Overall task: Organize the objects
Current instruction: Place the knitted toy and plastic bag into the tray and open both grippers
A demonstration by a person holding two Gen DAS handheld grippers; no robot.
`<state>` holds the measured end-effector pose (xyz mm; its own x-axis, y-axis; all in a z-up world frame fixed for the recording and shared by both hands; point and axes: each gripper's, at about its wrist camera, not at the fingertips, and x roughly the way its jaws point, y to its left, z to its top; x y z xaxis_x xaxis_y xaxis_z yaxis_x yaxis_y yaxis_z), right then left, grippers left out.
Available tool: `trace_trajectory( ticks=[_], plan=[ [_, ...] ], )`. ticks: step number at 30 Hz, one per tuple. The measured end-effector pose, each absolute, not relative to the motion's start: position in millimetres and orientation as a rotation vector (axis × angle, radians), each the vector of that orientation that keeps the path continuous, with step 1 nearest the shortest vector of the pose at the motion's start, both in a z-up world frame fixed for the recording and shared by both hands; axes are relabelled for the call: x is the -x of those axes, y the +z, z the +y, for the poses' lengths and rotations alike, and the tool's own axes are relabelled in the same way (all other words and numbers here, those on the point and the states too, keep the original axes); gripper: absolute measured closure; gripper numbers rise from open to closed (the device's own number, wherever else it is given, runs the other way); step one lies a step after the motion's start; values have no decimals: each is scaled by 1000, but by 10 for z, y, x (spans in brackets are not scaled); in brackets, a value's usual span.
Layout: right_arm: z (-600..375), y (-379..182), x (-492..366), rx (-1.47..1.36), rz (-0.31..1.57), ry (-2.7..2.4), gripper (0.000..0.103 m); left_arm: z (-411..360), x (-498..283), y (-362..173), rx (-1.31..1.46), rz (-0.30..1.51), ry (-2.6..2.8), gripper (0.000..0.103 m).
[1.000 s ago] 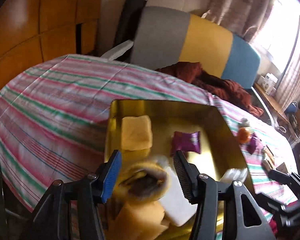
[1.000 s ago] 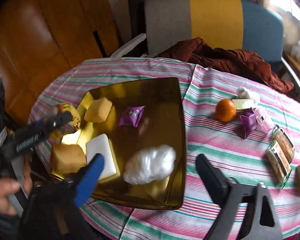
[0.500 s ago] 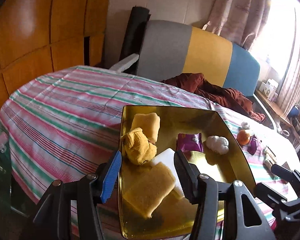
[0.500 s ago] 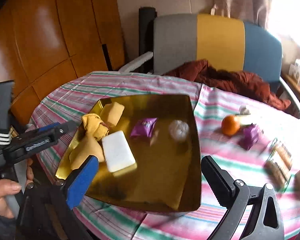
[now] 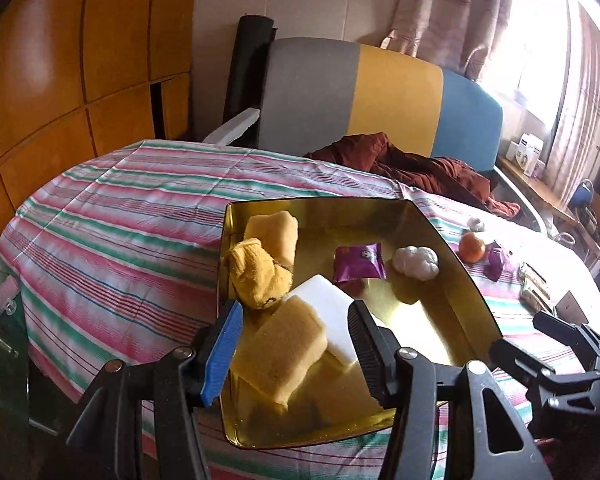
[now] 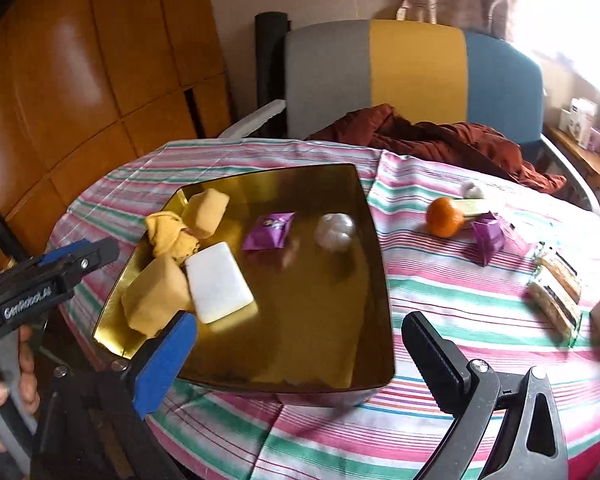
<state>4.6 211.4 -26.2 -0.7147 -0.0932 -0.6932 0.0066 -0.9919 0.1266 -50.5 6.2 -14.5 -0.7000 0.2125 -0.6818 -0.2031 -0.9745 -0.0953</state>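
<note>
A gold tray point(image 5: 452, 320) point(image 6: 324, 320) sits on the striped table. It holds two yellow sponges point(image 5: 280, 344) point(image 6: 156, 296), a crumpled yellow cloth point(image 5: 260, 276) point(image 6: 170, 232), a white block point(image 5: 332, 308) point(image 6: 218, 282), a purple packet point(image 5: 358, 262) point(image 6: 269, 230) and a white garlic bulb point(image 5: 416, 262) point(image 6: 334, 230). My left gripper point(image 5: 296, 348) is open and empty over the tray's near left end. My right gripper point(image 6: 300, 364) is open and empty over the tray's near edge.
On the cloth right of the tray lie an orange point(image 6: 444, 217), a purple packet point(image 6: 488, 236), a second garlic bulb point(image 6: 472, 190) and wrapped snack bars point(image 6: 556, 288). A striped chair point(image 6: 412, 80) with a brown garment point(image 6: 432, 140) stands behind the table.
The yellow cloth has left my left gripper and now lies in the tray. Both grippers have pulled back and up from the tray. The garlic bulb rolled farther back in the tray.
</note>
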Motion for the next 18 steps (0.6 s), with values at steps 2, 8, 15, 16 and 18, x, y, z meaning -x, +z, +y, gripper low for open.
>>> trace_trajectory(
  ticks=[2, 8, 15, 16, 18],
  plan=[
    [2167, -261, -64, -1169, -200, -2873, 0, 102, 490, -140, 1082, 2, 2702, 48],
    [2283, -314, -108, -1233, -235, -2876, 0, 200, 415, -107, 1054, 66, 2708, 48],
    [2449, -358, -206, -1259, -271, -2934, 0, 317, 358, -78, 1038, 127, 2697, 48],
    [2472, -360, -212, -1263, -278, -2937, 0, 335, 350, -78, 1037, 133, 2692, 48],
    [2517, -372, -225, -1279, -276, -2949, 0, 376, 331, -73, 1033, 148, 2682, 48]
  ],
)
